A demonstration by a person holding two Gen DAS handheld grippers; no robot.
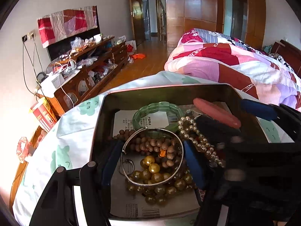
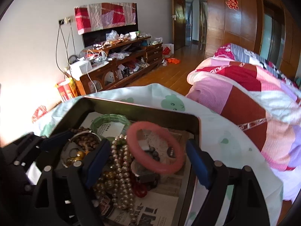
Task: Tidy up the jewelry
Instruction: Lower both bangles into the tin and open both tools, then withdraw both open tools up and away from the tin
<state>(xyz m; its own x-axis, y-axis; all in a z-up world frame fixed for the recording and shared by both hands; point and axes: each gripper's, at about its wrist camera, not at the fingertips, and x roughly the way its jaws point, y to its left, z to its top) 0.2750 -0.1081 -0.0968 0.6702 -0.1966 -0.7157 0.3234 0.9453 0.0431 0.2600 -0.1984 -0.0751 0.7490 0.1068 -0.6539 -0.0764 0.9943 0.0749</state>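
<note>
A dark metal tin (image 1: 105, 113) (image 2: 75, 109) lined with newspaper holds jewelry on a white cloth with green prints. My left gripper (image 1: 150, 158) is open, its blue fingers either side of a silver bangle (image 1: 176, 137) that lies over brown wooden beads (image 1: 156, 145) and amber beads (image 1: 154, 169). A green jade bracelet (image 1: 156, 106) (image 2: 111, 118) and a pearl strand (image 1: 193, 133) (image 2: 122, 162) lie in the tin. My right gripper (image 2: 148, 160) is open, its fingers either side of a pink bangle (image 2: 156, 146) (image 1: 216, 113), not touching it.
A cluttered wooden TV cabinet (image 1: 84, 71) (image 2: 116, 69) stands along the left wall. A bed with a pink and red patchwork quilt (image 1: 235, 64) (image 2: 254, 103) lies to the right. Wooden floor (image 1: 146, 64) and wardrobe doors (image 1: 197, 9) lie beyond.
</note>
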